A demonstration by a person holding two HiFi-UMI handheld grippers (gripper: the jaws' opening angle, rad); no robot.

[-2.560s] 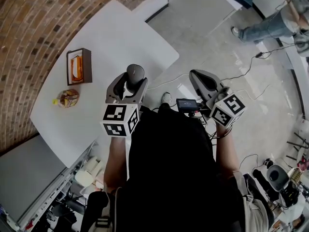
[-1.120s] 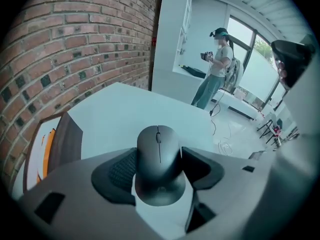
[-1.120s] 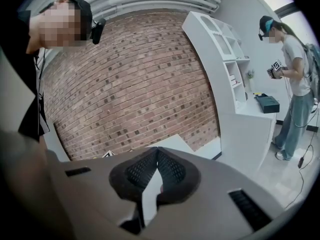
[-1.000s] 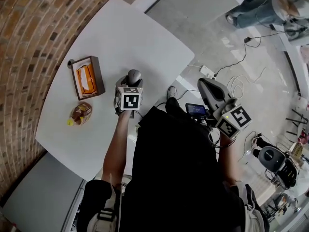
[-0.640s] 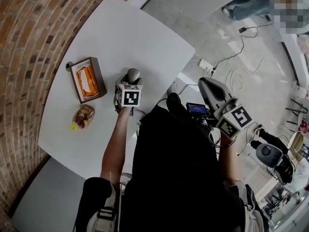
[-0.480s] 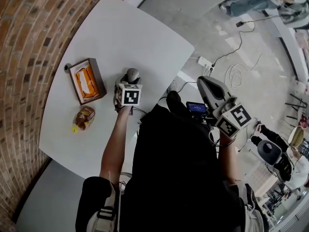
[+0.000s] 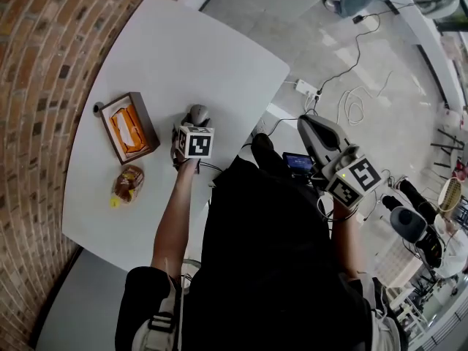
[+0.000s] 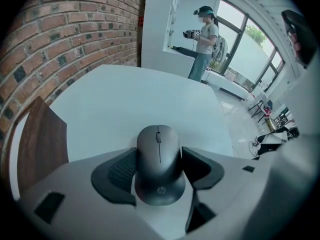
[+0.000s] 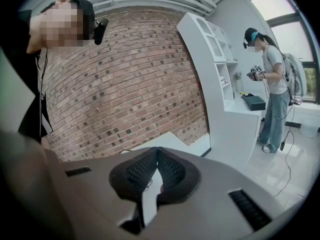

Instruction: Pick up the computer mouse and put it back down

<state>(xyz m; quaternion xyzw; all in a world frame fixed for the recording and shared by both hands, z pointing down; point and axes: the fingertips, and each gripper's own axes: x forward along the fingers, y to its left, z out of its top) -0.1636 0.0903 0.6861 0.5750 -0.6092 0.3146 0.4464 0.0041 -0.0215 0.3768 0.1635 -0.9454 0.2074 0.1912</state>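
A dark grey computer mouse sits between the jaws of my left gripper, low over the white table. Both dark pads lie against its sides, so the gripper is shut on it. The gripper points steeply down. Whether the mouse rests on the tabletop I cannot tell. My right gripper hangs off the table's right edge over the floor, its pads meeting at the tips with nothing between them.
A wooden box with an orange item stands left of the mouse, a snack packet below it. Brick wall runs along the left. Cables lie on the floor. A person stands at the back.
The left gripper has sunk towards the table with the mouse still in its jaws. The right gripper has barely moved.
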